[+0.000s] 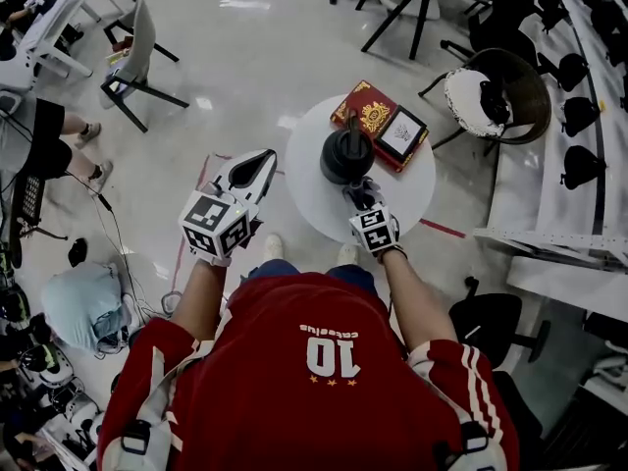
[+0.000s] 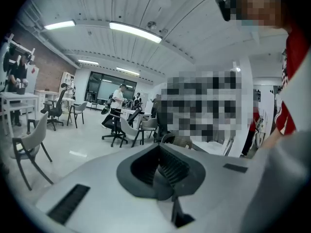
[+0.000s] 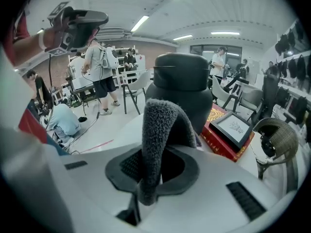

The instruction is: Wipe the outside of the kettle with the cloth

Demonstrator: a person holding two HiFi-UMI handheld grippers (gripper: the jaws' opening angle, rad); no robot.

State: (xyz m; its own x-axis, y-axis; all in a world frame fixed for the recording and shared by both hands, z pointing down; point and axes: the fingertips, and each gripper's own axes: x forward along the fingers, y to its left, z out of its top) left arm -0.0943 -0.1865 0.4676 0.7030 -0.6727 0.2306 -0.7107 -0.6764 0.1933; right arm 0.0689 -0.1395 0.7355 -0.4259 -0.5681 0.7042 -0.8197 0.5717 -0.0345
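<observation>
Nearest me, my right gripper (image 3: 146, 174) is clamped on the grey cloth (image 3: 158, 130). The cloth stands up out of the jaws, folds over at the top, and its far end hangs against the kettle (image 3: 182, 89). In the head view the gripper sits at the near side of the kettle, over the round white table (image 1: 314, 204), with the cloth bunched between jaws and kettle body.

My left gripper (image 2: 163, 171) has its jaws together and nothing between them. It is held up left of the table, above the floor, well apart from the kettle, pointing out into the room.

The kettle is black with the lid on. It stands upright near the middle of the table, just past the right gripper.

Behind the kettle, on the far right part of the table, lies a red book (image 1: 361, 106) with gold print. A small black frame (image 1: 402, 132) lies on top of it. Book and kettle look to be just beside each other; I cannot tell if they touch.

Past the table on the right stands a round wicker chair (image 1: 502, 91). Further off on the left is a grey chair (image 1: 137, 52). People stand and crouch further back in the room.
</observation>
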